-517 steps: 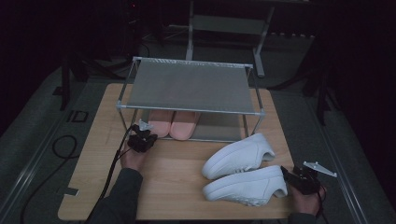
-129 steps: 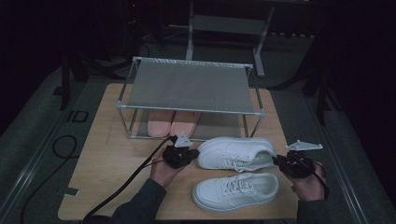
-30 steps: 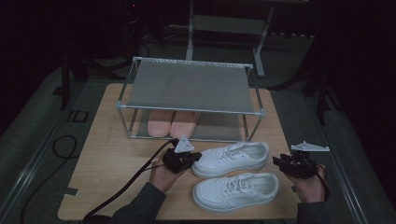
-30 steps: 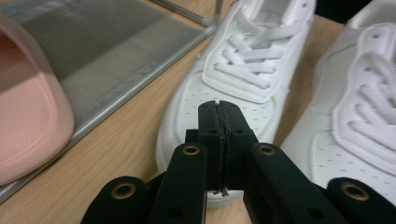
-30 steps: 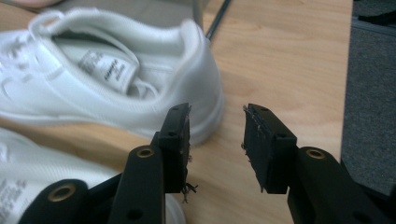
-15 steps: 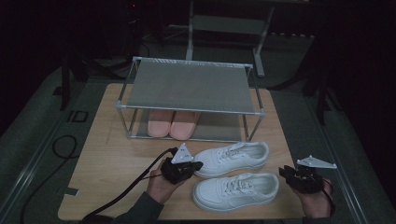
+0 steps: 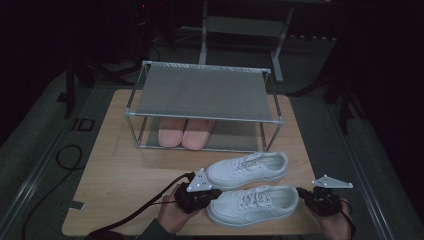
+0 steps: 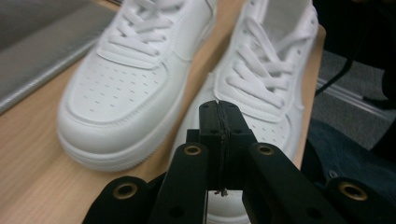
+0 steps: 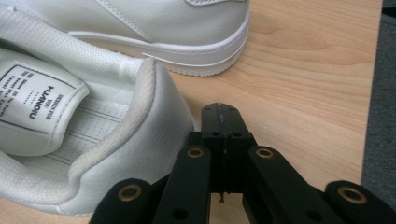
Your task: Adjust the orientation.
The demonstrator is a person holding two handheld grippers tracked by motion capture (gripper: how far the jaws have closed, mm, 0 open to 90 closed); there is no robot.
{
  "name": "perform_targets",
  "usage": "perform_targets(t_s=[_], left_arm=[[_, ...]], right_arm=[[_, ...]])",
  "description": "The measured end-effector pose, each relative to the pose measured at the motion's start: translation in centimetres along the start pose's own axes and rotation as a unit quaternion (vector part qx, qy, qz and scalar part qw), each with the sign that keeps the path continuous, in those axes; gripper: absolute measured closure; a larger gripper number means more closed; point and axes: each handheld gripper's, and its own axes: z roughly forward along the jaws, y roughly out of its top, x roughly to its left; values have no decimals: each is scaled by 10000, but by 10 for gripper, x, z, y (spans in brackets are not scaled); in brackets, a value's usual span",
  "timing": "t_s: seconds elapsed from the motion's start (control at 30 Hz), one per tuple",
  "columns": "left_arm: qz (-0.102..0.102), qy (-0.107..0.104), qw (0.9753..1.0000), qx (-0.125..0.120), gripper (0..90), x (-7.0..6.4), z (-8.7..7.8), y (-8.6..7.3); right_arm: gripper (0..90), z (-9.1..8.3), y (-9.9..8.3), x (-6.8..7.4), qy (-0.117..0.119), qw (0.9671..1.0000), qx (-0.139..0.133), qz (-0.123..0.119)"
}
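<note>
Hands came in low from the bottom edge of the high view, one at each end of the near white sneaker (image 7: 252,203). We saw the left gripper (image 7: 216,193) at the toe, pointed right along the shoe, jaws pressed flat together with nothing between them – in the left gripper view the tips (image 8: 218,122) sat just above the toe cap, touching or not we could not tell. The right gripper (image 7: 303,192) sat just behind the heel, pointed left, jaws likewise pressed together on nothing; in the right gripper view its tip (image 9: 223,122) was just beside the heel counter, with a sliver of bare wood between.

The far white sneaker (image 7: 247,169) lay parallel, just behind the near one, toe to the left – a narrow gap between the two. Both stood on the wooden table (image 7: 125,175) in front of the metal shoe rack (image 7: 202,92), whose lower shelf held a pair of pink slippers (image 7: 185,132). The near sneaker was close to the table's front edge. Open board lay to the left of the shoes, and room remained under the rack right of the slippers.
</note>
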Motion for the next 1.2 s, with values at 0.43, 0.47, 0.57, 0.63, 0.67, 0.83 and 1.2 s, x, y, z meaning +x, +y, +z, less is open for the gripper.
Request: perform_targets(t_s=[0.43,0.47,0.57,0.63,0.67,0.83,1.2], left_arm=[[149,-354,9990,210,897,-23,6,-11],[175,-355,9989,235,898,-24,6,-11],[197,-367,9988,275,898,-26,7,-12],[202,-378,9986,304,898,-26,8,-13],[200,-394,9985,313,898,-27,9,-14],[225,-514,9977,390,898,-33,11,-18],[276,-371,9969,639,900,-31,15,-26]], right_arm=[[900,0,-6,-1,78,10000,1,49],[900,0,-5,-1,78,10000,3,53],[900,0,-5,0,68,10000,17,48],[900,0,-4,0,58,10000,28,52],[900,0,-4,0,51,10000,31,49],[900,0,-5,0,59,10000,14,75],[900,1,-5,11,256,9996,-17,75]])
